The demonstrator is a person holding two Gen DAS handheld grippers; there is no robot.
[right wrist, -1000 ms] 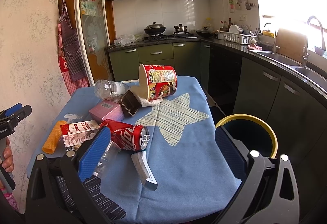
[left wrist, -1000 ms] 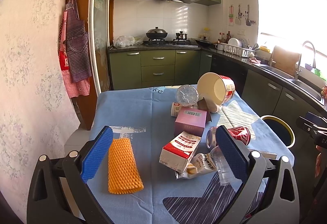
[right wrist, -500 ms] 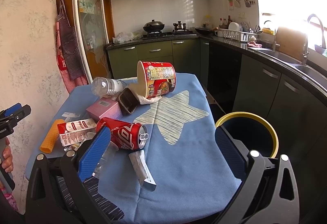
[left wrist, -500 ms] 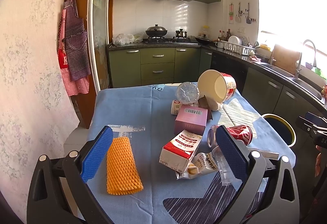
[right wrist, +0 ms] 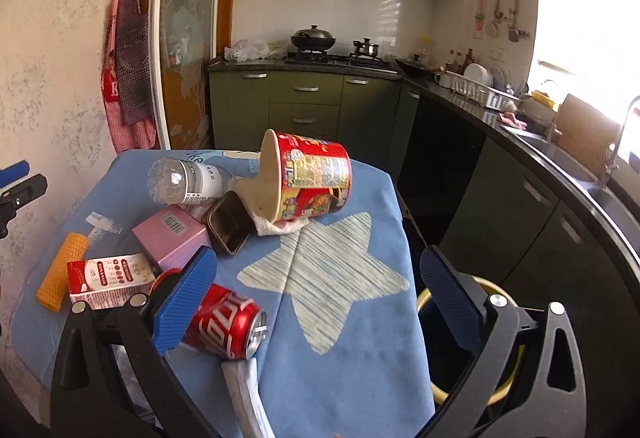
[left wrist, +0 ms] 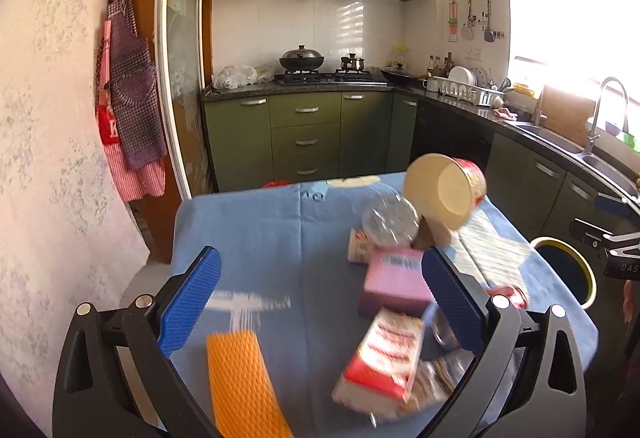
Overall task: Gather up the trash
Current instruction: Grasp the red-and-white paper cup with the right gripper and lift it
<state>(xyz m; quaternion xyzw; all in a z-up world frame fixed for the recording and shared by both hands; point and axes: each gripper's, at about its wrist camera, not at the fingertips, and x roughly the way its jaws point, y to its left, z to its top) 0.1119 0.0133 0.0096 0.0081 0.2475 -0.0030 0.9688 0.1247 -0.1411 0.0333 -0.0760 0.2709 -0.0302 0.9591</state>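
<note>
Trash lies on a blue tablecloth [left wrist: 264,238]: an orange foam net [left wrist: 240,382], a red-white carton [left wrist: 384,362], a pink box [left wrist: 394,286], a clear bottle [left wrist: 390,220] and a tipped noodle cup [left wrist: 446,190]. In the right wrist view I see the noodle cup [right wrist: 308,178], bottle [right wrist: 186,180], pink box [right wrist: 172,234], carton [right wrist: 108,276], red cola can [right wrist: 224,324], brown tray [right wrist: 230,222] and white wrapper [right wrist: 244,390]. My left gripper [left wrist: 320,308] is open and empty above the table. My right gripper [right wrist: 318,296] is open and empty above the table's right side.
A yellow-rimmed bin [right wrist: 476,334] stands on the floor just right of the table; it also shows in the left wrist view [left wrist: 568,274]. Green kitchen cabinets [left wrist: 304,134] and a counter with a sink [left wrist: 560,142] run behind and to the right. A wall is at the left.
Both grippers have moved forward over the table, so the trash looks nearer and lower in the views. The left view is blurred by motion. Both stay open.
</note>
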